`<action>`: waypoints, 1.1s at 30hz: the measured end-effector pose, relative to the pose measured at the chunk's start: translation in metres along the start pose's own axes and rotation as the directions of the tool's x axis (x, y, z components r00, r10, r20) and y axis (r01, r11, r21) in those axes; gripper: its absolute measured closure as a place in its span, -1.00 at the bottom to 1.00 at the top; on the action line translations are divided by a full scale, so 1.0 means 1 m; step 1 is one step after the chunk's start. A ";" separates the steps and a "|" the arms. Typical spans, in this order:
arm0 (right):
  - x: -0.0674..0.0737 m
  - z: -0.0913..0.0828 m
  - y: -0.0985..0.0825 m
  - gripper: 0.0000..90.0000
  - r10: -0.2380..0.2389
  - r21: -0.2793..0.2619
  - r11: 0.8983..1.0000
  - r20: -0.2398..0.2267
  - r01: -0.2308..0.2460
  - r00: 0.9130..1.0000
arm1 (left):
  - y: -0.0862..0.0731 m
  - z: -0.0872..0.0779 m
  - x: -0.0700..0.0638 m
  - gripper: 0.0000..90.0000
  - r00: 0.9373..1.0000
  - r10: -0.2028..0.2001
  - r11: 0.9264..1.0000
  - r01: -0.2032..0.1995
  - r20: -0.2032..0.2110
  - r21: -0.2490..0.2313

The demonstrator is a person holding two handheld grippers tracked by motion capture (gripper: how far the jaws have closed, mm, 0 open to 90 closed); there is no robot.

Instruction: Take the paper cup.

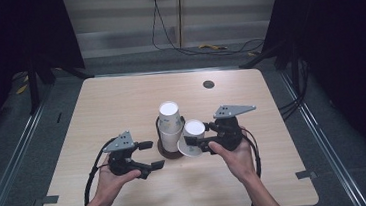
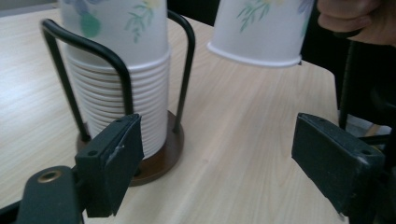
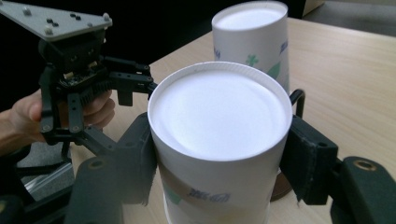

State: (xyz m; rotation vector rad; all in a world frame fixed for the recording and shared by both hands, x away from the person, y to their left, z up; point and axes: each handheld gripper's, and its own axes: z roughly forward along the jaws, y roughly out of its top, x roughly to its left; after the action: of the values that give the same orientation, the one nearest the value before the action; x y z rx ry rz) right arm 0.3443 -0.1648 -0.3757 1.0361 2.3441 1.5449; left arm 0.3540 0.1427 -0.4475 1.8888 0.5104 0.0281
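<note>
Left gripper at lower left of centre, jaws apart, empty. Centre: stack of white floral paper cups in black wire holder. Right gripper jaws clamped on single white paper cup, inverted, tilted. Probably keep squeeze light, lift clear of the stack over pale wooden bench.

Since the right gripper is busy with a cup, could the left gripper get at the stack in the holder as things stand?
Probably yes: the left gripper is open beside the stack, though the holder's wire crosses its side.
</note>
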 end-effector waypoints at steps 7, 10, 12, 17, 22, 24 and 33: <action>0.002 0.013 -0.014 -0.22 0.007 0.045 0.999 -0.018 -0.006 1.000 | -0.002 0.000 -0.002 -0.65 1.000 0.008 1.000 -0.008 -0.007 0.008; 0.003 0.017 -0.015 -0.22 0.009 0.043 0.999 -0.038 -0.007 0.999 | -0.002 -0.001 -0.003 -0.65 1.000 0.005 1.000 -0.005 -0.004 -0.001; 0.006 0.020 -0.015 -0.22 0.005 0.043 0.999 -0.049 -0.003 0.999 | -0.004 -0.002 -0.005 -0.65 1.000 0.019 1.000 -0.019 -0.003 0.000; 0.009 0.025 -0.016 -0.22 0.006 0.044 0.999 -0.067 -0.003 0.998 | -0.003 0.000 -0.007 -0.65 1.000 0.022 1.000 -0.021 0.008 -0.006; 0.013 0.035 -0.018 -0.22 0.002 0.051 0.999 -0.099 0.003 0.995 | -0.007 0.005 -0.009 -0.64 0.999 0.022 1.000 -0.023 0.032 0.003; 0.015 0.037 -0.018 -0.22 0.002 0.049 0.999 -0.110 0.004 0.994 | -0.007 0.005 -0.010 -0.64 0.999 0.024 1.000 -0.024 0.035 0.004; 0.022 0.043 -0.018 -0.22 -0.001 0.020 1.000 -0.149 0.004 0.989 | -0.006 0.012 -0.016 -0.65 0.998 0.026 1.000 -0.027 0.056 0.015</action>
State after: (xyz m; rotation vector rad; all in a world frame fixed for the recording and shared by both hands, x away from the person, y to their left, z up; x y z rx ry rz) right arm 0.3400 -0.1235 -0.4051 0.9516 2.4618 1.6556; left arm 0.3412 0.1279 -0.4538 1.9063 0.4485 -0.0117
